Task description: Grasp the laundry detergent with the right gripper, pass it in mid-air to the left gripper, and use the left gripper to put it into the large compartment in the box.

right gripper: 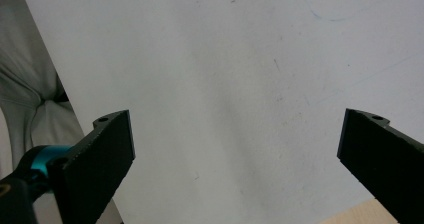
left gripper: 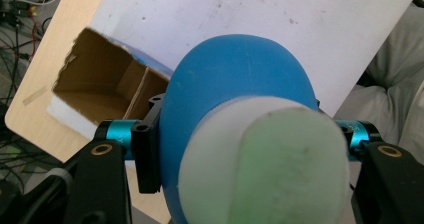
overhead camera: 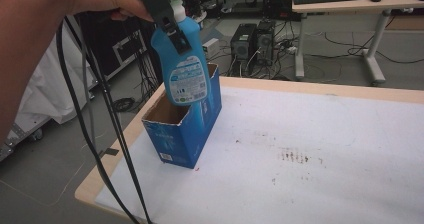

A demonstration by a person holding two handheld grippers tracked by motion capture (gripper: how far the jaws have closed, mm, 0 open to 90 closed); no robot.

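Right now the left gripper [overhead camera: 172,26] is clamped on the upright blue bottle [overhead camera: 185,66], whose base hangs just above the open blue box [overhead camera: 182,129] at the table's [overhead camera: 320,149] left corner, while the right gripper [right gripper: 235,149] stands apart, empty.

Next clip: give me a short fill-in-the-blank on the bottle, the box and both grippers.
1. The left gripper is shut on a blue ____.
2. The bottle hangs above an open cardboard ____.
3. The box stands near the table's ____ edge in the high view.
4. The right gripper's jaws stand ____.

Missing words: bottle; box; left; open
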